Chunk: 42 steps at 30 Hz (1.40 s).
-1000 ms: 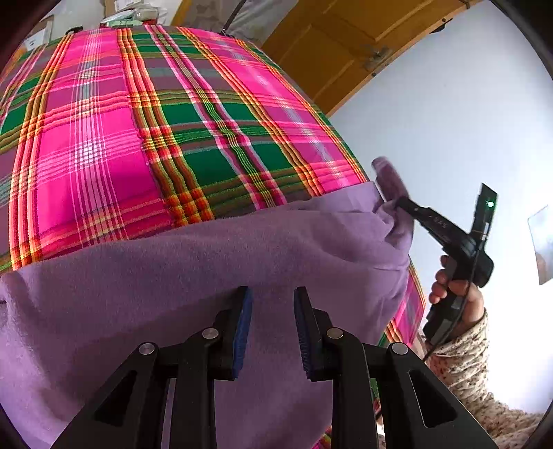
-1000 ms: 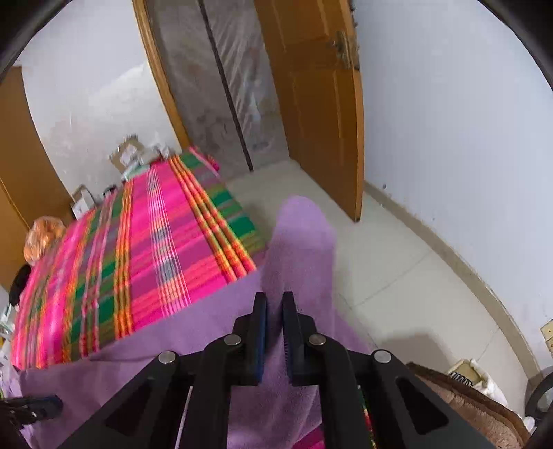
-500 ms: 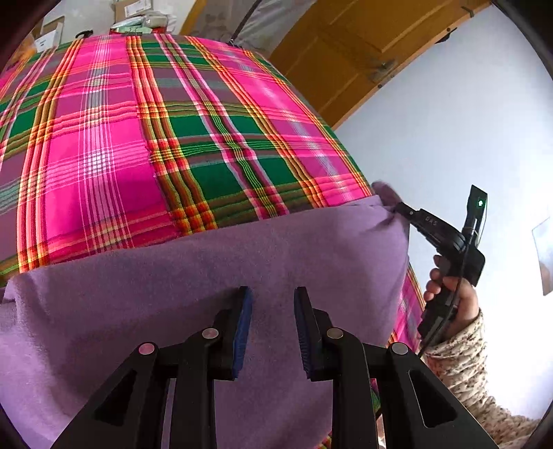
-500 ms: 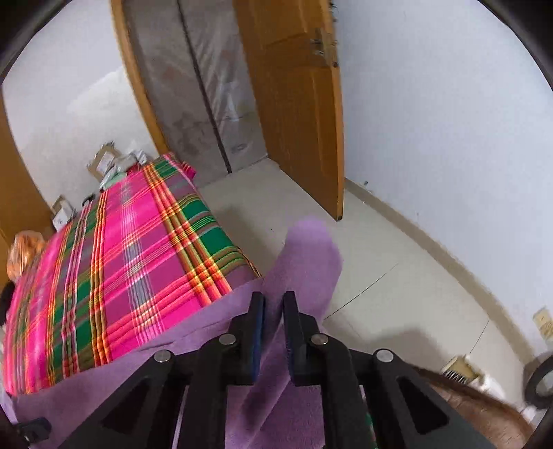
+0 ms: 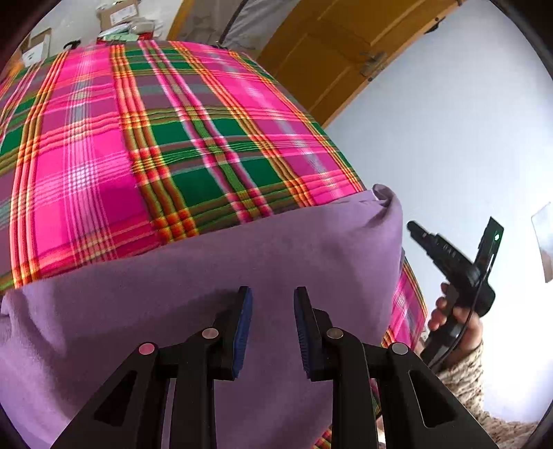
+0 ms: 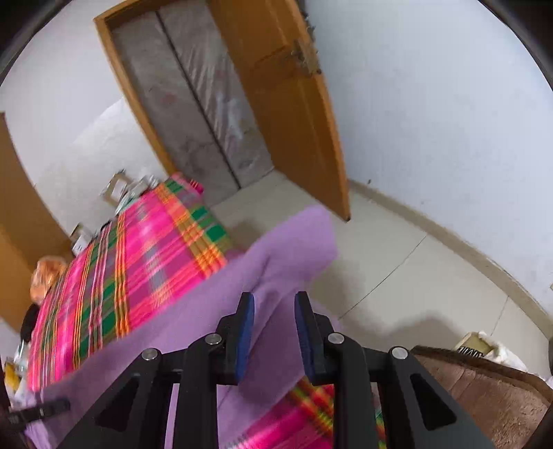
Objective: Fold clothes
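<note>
Plaid bedspread [image 6: 145,262] motion-blurred

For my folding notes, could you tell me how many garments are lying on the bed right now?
1: a purple garment spread across the near end of the plaid bedspread, its corner hanging over the bed's edge. Others may lie outside view.

Bed's got a loud pink and green plaid sheet [image 5: 145,145], cardboard boxes [image 5: 114,13] piled past its far edge, orange wooden door [image 6: 287,103] open, beige tile floor [image 6: 397,262].
</note>
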Each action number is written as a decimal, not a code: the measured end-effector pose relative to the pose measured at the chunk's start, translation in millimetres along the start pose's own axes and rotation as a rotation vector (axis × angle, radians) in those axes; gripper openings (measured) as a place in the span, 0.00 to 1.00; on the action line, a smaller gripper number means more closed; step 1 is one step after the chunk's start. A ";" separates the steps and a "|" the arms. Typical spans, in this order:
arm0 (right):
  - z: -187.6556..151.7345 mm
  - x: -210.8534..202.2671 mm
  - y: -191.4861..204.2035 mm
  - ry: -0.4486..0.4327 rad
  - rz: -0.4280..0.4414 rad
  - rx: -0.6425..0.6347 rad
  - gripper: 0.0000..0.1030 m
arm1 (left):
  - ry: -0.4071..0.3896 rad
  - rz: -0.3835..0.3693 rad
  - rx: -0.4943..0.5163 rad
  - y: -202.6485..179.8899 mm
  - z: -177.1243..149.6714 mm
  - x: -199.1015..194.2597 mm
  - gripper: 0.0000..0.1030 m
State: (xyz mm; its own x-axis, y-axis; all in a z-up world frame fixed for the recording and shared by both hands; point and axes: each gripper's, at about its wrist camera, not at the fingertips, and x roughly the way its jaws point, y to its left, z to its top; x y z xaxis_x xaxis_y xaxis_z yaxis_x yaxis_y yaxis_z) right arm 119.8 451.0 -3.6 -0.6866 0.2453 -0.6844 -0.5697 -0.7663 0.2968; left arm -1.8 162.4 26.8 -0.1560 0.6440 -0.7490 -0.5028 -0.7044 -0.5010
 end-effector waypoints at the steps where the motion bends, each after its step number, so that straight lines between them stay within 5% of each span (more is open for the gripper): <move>1: -2.0 2.6 1.9 0.011 0.004 -0.006 0.25 | 0.000 0.002 0.005 -1.7 0.7 0.7 0.25; 13: -8.3 22.7 25.8 0.078 -0.033 -0.124 0.25 | -0.017 0.060 0.065 -11.1 4.4 -16.0 0.25; 18: -8.5 21.7 30.4 0.079 -0.025 -0.148 0.04 | -0.059 0.081 0.125 -29.7 15.8 -32.7 0.25; 28: -3.1 -28.1 7.7 -0.034 0.000 -0.094 0.03 | -0.017 0.082 0.193 -48.0 26.8 -18.1 0.25; 38: -22.0 -10.9 -15.0 0.082 -0.044 -0.051 0.04 | 0.068 0.082 0.158 -33.7 15.9 11.9 0.25; 42: -11.8 -16.9 -21.0 0.062 -0.065 -0.035 0.07 | 0.070 0.069 0.151 -31.8 14.2 14.5 0.25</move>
State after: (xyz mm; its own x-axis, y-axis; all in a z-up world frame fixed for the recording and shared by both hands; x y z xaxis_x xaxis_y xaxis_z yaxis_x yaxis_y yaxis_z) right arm 148.7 455.9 -6.1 -0.6193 0.2587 -0.7413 -0.5949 -0.7709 0.2279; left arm -0.2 198.4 38.0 -0.1372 0.5698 -0.8102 -0.6156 -0.6898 -0.3809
